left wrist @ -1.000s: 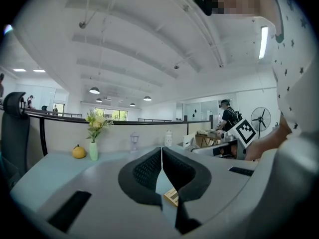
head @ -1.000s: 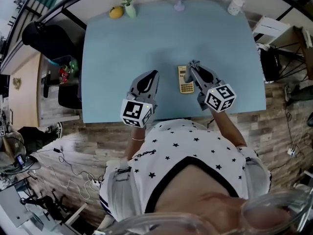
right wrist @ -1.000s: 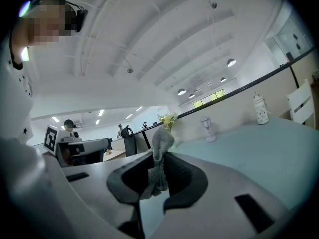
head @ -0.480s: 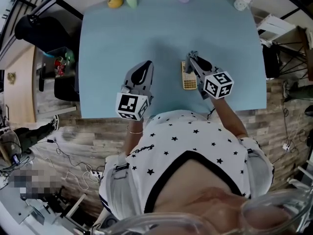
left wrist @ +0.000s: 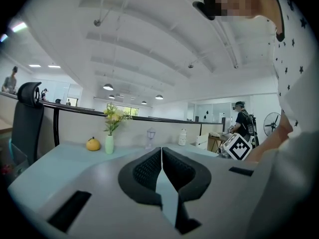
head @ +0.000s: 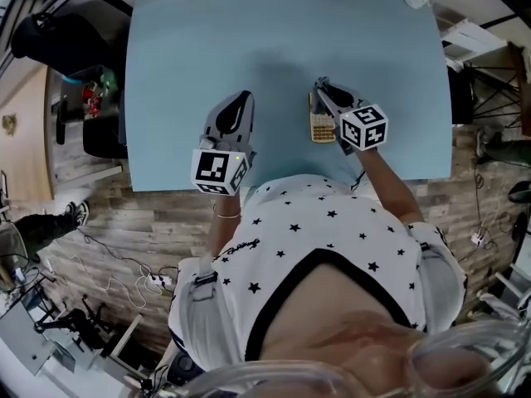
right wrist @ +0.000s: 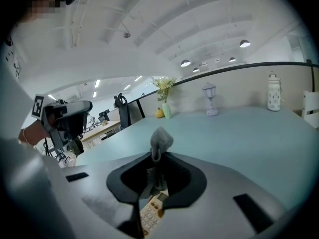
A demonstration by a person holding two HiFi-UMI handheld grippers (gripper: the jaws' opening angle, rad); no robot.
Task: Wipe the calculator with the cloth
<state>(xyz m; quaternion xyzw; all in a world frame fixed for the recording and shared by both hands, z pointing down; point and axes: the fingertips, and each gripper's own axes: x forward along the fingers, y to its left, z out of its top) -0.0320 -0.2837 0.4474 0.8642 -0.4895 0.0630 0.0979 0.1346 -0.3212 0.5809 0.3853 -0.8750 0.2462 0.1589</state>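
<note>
Near the front edge of the pale blue bench (head: 207,48), the head view shows the small gold-and-cream calculator (head: 320,128) lying flat just under the right tongs (head: 323,91), with the left tongs (head: 239,106) well apart. Left gripper view: its tongs are pressed together on nothing. Right gripper view: the tongs pinch a bunched grey cloth (right wrist: 160,139) just above the keypad — cloth in hand, the wiping seemingly all left to do.

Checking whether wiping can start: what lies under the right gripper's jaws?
The calculator lies on the table beneath the right gripper, whose jaws pinch the grey cloth. In the right gripper view only some keys show through the gap; the gripper's body covers the rest.
</note>
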